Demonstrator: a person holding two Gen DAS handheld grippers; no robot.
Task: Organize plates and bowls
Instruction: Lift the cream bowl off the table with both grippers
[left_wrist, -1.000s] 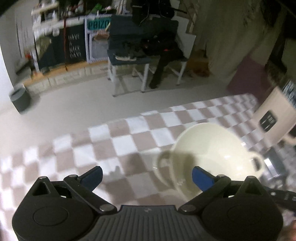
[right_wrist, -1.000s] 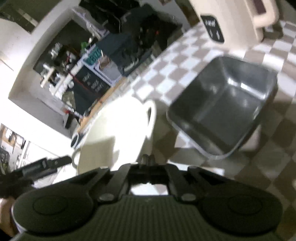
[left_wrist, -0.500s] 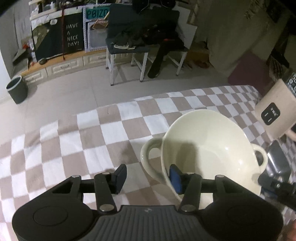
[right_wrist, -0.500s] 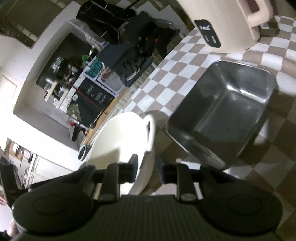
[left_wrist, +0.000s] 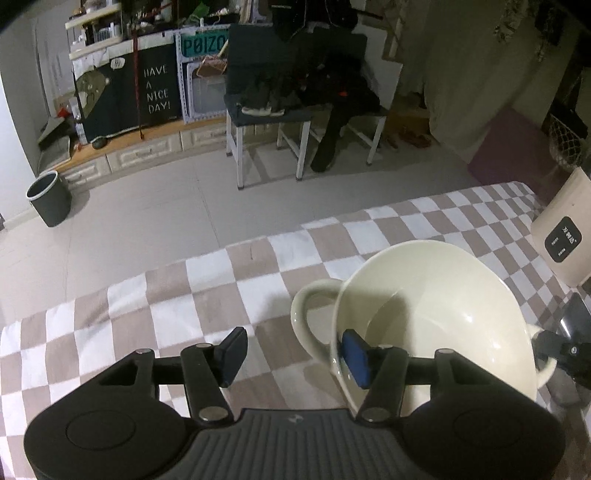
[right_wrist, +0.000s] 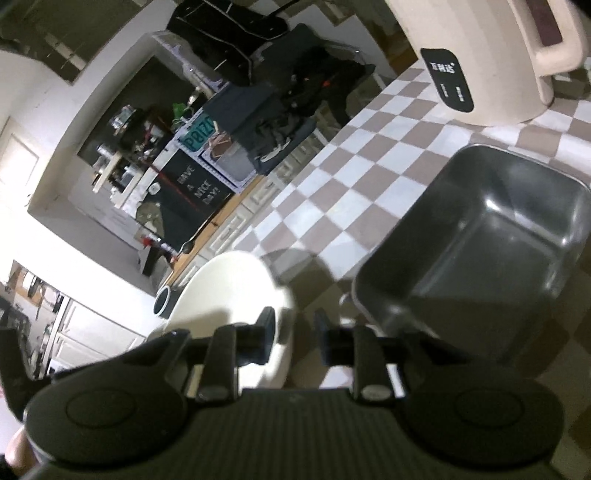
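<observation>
Your checkered tablecloth (left_wrist: 207, 295) carries a dark grey square tray (right_wrist: 491, 251) near its right side, below the beige appliance (right_wrist: 476, 55) (far right corner). The cream two-handled bowl (left_wrist: 436, 306) sits tilted beside the tray. Your left gripper (left_wrist: 295, 356) is spread wide, its right finger inside the bowl's rim, gripping nothing. Your right gripper (right_wrist: 293, 334) straddles the bowl's far handle, jaws narrowly apart.

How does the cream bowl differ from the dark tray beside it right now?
The bowl is cream, round and has loop handles; the tray is dark grey, rectangular, with no handles showing. The bowl sits tilted, its rim between the open fingers of the left claw; the tray lies flat, with no claw on it. Both are empty and sit on the checkered cloth.
</observation>
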